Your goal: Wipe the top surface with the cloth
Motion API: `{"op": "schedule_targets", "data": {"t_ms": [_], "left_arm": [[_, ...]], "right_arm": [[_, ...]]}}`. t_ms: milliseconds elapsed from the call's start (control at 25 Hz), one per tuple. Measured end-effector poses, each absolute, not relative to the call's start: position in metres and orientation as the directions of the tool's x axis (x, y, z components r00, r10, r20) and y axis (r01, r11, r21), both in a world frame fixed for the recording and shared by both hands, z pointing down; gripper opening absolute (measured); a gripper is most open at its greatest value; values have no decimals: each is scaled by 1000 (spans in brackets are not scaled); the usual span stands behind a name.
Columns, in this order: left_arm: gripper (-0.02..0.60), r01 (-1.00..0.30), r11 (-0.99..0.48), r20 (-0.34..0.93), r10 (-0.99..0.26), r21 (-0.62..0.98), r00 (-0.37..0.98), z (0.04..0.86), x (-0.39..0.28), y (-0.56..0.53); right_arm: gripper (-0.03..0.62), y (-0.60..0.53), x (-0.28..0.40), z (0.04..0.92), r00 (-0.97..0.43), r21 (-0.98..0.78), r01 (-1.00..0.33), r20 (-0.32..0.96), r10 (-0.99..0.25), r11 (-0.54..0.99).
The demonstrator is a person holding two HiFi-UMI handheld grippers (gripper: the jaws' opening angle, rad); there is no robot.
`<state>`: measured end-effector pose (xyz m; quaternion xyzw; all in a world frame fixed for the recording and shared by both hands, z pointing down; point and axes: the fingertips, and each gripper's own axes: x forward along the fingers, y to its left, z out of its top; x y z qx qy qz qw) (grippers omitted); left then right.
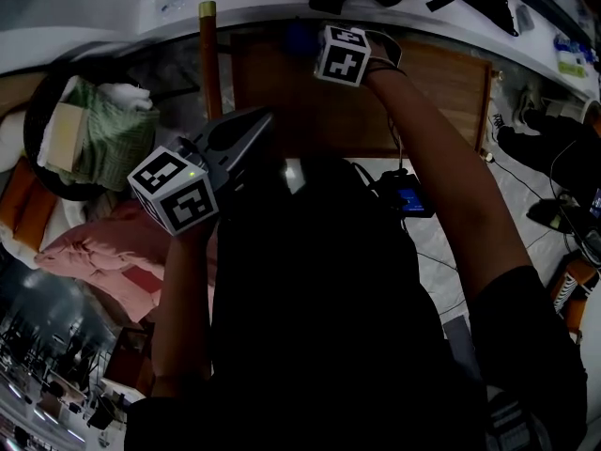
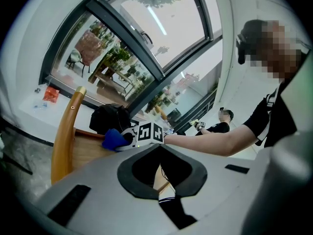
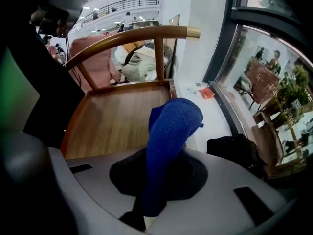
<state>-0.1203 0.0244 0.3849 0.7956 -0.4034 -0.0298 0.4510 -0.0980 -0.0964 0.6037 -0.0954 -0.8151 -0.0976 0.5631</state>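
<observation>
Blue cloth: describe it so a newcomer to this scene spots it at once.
Find the wooden chair beside the white window sill. By its seat, the right gripper pinches the blue cloth, a fuzzy roll. It is the only blue fabric there.

At bottom centre, the left gripper [image 2: 159,194] has its jaws together with nothing between them. Above it, mid-frame, the right gripper [image 2: 146,132] holds a blue cloth [image 2: 114,140] over a wooden chair [image 2: 63,141].
</observation>
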Motion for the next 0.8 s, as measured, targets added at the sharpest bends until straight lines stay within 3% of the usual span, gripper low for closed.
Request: {"op": "schedule_targets", "data": {"t_ms": [280,800], "left_arm": [[11,-612,-288,314,-656,736,686,381,-113,18],[11,-605,-303,313,-640,737,702,382,-111,17]], "right_arm": [[61,-84,-92,606,-339,59,269,940,37,961],[61,-1,-61,614,-296,-89,330,936,193,940]]}}
